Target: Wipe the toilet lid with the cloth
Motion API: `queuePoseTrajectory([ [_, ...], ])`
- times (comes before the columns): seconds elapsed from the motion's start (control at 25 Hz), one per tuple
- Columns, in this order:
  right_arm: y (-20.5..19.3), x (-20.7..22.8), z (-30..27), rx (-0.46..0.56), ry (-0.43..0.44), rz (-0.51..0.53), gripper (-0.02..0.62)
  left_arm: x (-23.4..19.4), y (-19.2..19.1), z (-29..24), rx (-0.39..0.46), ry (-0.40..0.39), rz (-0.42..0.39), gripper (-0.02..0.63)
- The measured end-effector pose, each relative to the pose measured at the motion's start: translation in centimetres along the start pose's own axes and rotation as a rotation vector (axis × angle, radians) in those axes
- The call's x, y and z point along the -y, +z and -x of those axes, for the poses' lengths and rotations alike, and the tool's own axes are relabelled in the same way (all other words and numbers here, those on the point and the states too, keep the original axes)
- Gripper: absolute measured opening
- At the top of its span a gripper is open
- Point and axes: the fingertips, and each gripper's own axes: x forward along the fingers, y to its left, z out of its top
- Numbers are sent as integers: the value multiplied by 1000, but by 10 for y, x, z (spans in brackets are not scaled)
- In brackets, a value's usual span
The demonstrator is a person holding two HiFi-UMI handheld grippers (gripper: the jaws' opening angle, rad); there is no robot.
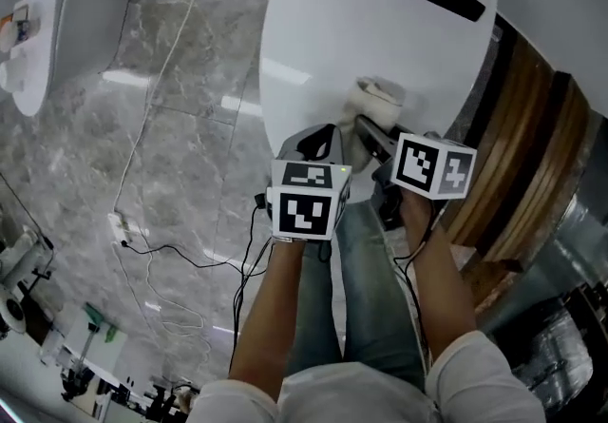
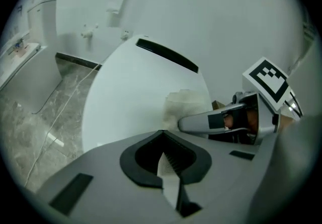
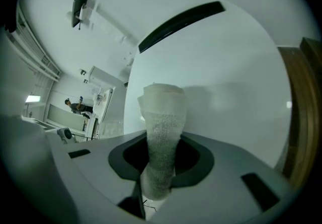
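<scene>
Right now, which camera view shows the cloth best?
The right gripper view: the cloth fills the centre, clamped in the right gripper, its weave clear. The head view shows only a small bunch over the toilet lid; the left gripper view a pale, blurred patch beside the right gripper's tip.

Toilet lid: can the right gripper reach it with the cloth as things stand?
Probably yes. The right gripper is shut on the cloth, whose free end seems to be at the toilet lid. Nothing lies between them; the left gripper, shut, sits off to the side.
</scene>
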Motion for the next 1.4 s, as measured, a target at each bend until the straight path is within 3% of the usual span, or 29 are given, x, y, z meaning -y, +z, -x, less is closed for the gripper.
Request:
queuePoseTrajectory([
  [0.36, -20, 111, 78, 146, -92, -207, 87, 108, -20, -48, -147, -155, -242, 12],
  [0.72, -30, 140, 103, 213, -127, -274, 87, 134, -26, -54, -161, -176, -266, 12],
  [0.96, -29, 97, 84, 183, -77, -216, 87, 92, -25, -30, -120, -109, -180, 12],
  [1.28, -51, -38, -2, -14, 75, 5, 87, -26, -22, 31, -21, 90, 16, 12],
  [1.4, -67, -75, -31, -66, 103, 41, 87, -69, -24, 53, 7, 144, 78, 12],
])
